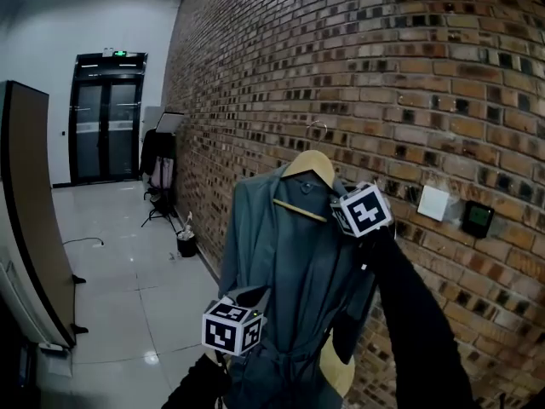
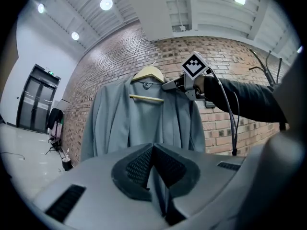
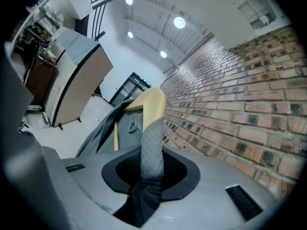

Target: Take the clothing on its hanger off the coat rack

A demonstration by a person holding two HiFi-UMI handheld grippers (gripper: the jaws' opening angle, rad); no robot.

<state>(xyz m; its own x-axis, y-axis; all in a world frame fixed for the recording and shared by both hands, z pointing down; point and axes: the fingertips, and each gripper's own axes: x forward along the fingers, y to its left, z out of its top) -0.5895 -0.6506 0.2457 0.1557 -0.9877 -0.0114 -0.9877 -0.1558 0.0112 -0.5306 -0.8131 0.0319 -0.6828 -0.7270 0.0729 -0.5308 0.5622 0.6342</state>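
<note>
Nearest the camera, low in the head view, the left tongs (image 2: 154,175) are drawn almost together, with a thin pale fold of what looks like the clothing (image 1: 289,271) pinched between the pads. Higher up and to the right, at the end of a dark sleeve (image 1: 417,313), the right tongs (image 3: 149,169) are closed narrowly on a strip of grey quilted cloth where the clothing drapes over one shoulder end of the hanger (image 1: 308,167). The clothing is a long grey-green jacket, open at the front, held up in the air between the two tongs on the pale wooden hanger. The hanger's cross bar shows under the collar, and its wire hook stands above against the brick wall (image 1: 409,75). A white plate (image 1: 433,203) and a dark panel (image 1: 478,218) are fixed to the wall just behind the right tongs. In the left gripper view, dark curved prongs (image 2: 265,63) rise at the right edge, apart from the clothing. Beyond, a glossy pale floor (image 1: 128,254) runs past a tall brown board (image 1: 34,211) on the left. It continues to a stand hung with dark clothes (image 1: 160,164) and a dark double door (image 1: 106,118) at the far end.
</note>
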